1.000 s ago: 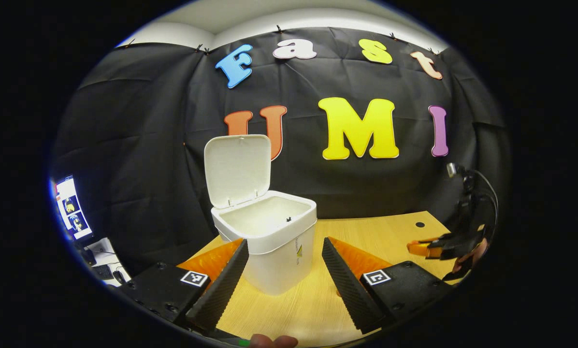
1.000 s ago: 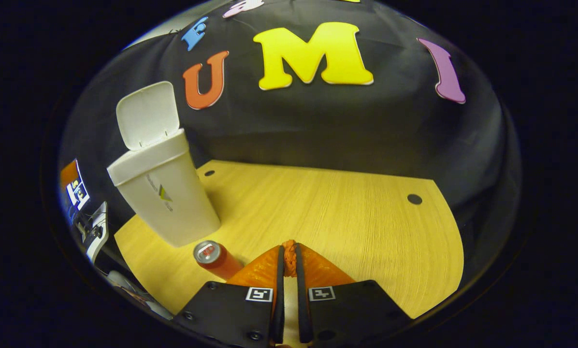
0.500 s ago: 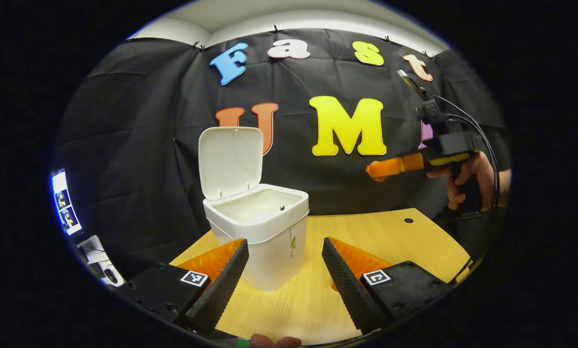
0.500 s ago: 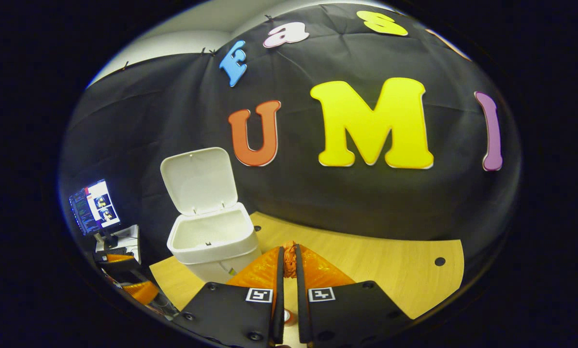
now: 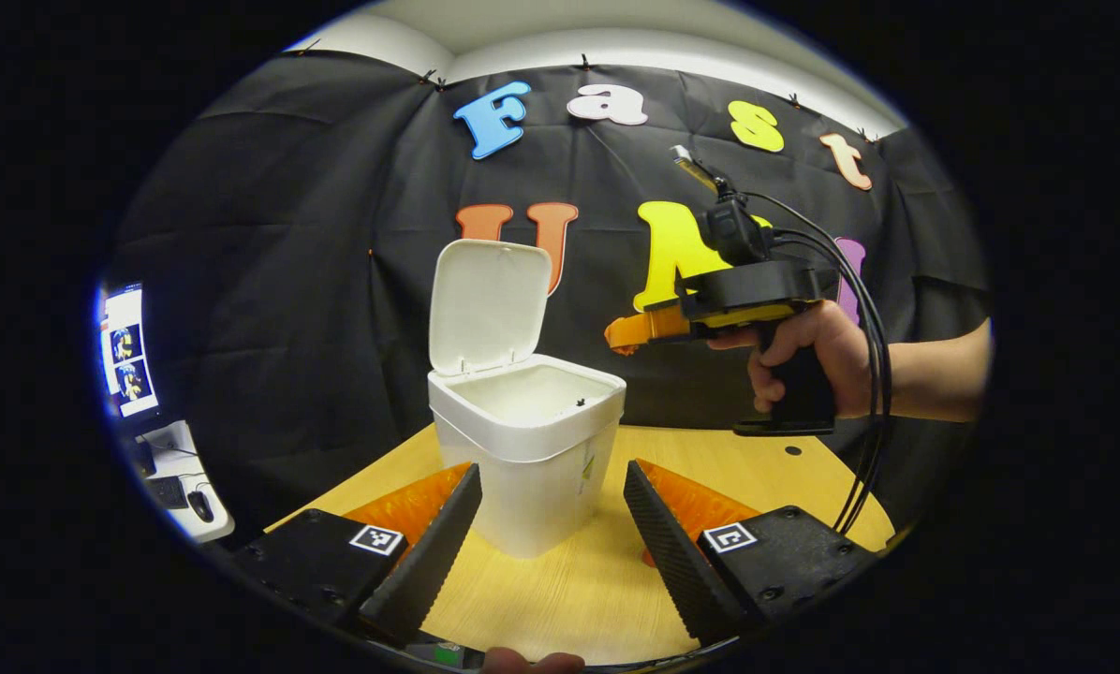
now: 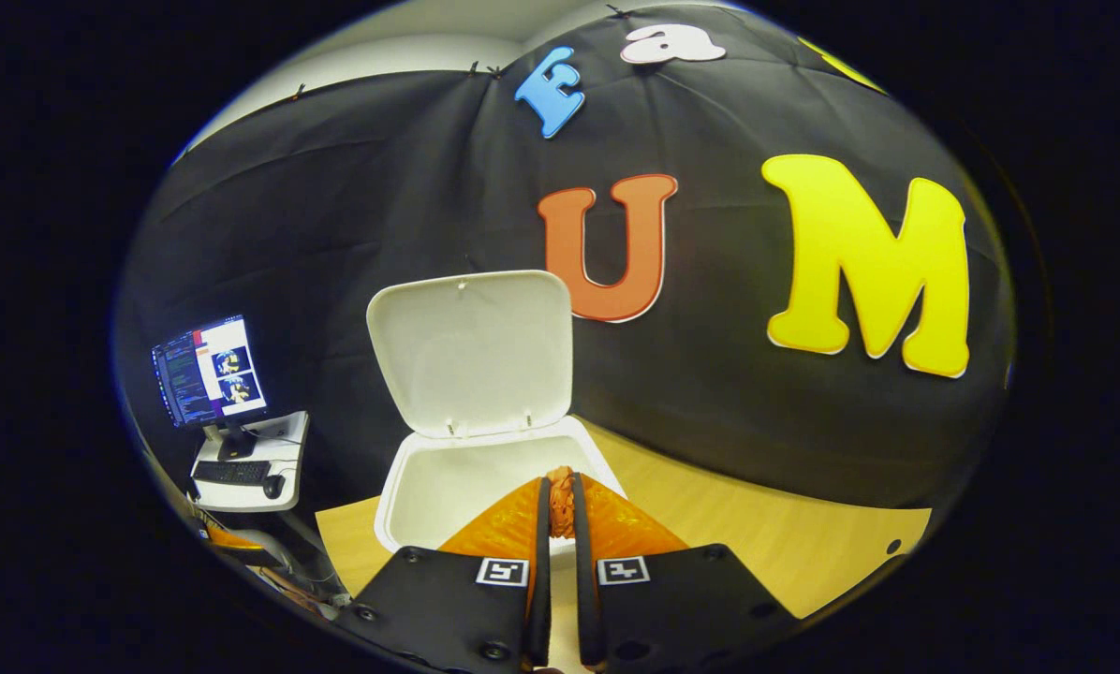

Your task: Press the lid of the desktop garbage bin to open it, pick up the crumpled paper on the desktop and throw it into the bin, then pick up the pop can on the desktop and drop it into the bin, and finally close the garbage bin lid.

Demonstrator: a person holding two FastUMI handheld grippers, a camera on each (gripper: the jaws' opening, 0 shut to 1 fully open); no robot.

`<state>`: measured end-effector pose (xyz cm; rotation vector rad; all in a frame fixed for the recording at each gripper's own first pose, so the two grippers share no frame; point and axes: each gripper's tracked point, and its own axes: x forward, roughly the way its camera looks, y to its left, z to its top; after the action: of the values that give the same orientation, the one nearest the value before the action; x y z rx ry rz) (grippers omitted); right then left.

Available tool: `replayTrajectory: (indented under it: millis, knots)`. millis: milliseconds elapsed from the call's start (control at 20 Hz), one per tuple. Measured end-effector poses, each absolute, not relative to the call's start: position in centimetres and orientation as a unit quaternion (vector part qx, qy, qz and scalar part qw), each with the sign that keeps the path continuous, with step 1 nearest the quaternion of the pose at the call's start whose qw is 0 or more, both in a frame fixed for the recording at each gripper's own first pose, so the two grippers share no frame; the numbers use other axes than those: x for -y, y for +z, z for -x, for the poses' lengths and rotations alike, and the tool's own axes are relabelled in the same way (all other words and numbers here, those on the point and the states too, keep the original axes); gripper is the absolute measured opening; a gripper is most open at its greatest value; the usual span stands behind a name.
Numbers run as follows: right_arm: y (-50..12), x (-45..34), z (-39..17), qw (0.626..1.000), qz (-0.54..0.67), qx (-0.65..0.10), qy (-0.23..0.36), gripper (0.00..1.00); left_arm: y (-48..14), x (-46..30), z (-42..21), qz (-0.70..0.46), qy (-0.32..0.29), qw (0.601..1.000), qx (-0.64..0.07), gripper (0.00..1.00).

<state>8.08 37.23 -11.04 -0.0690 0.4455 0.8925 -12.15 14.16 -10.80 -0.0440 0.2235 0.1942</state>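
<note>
The white desktop bin (image 5: 541,468) stands on the wooden table with its lid (image 5: 490,304) tipped up and the inside bare. My left gripper (image 5: 551,471) is open, low over the table, with the bin just beyond its fingertips. A hand (image 5: 803,351) holds my right gripper (image 5: 621,334) level in the air, right of the bin and above its rim. In the right gripper view, the right gripper (image 6: 560,484) is shut on a small orange crumpled paper (image 6: 560,494), pinched at the tips over the near edge of the bin (image 6: 401,505), below its raised lid (image 6: 471,351).
The wooden table (image 5: 560,599) runs right of the bin, with a small dark hole (image 5: 785,450) near its far edge. A monitor (image 6: 209,370) and a keyboard (image 6: 230,471) sit on a small stand off the table's left side.
The right gripper rose from the table beside the pop can and swung left to the bin's opening, staying shut. The can left its view. The left gripper barely moved.
</note>
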Motion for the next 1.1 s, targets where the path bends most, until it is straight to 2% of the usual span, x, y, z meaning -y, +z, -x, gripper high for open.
replayTrajectory:
  millis: [350, 650, 700, 750, 850, 1100]
  knots:
    - [-14.3, -42.4, -8.2, 0.866, 0.055, -0.239, 0.436, 0.16, -11.3, -17.1, 12.6, 0.022, 0.125, 0.986, -0.111, 1.00]
    - [-15.7, -43.0, -8.1, 0.864, 0.062, -0.253, 0.431, 0.33, -11.2, -18.1, 12.7, 0.015, 0.128, 0.986, -0.109, 1.00]
    - [-15.6, -43.1, -8.0, 0.863, 0.060, -0.254, 0.432, 0.33, -11.2, -18.1, 12.7, 0.014, 0.127, 0.986, -0.108, 1.00]
    - [-15.8, -43.3, -8.0, 0.863, 0.058, -0.256, 0.432, 0.38, -11.1, -18.0, 12.6, 0.014, 0.125, 0.986, -0.107, 1.00]
    - [-15.8, -42.7, -8.1, 0.865, 0.059, -0.258, 0.427, 0.59, -11.0, -17.8, 12.4, 0.016, 0.120, 0.987, -0.107, 1.00]
    - [-14.1, -40.6, -7.8, 0.873, 0.046, -0.246, 0.419, 0.65, -10.9, -16.6, 11.4, 0.013, 0.089, 0.991, -0.101, 1.00]
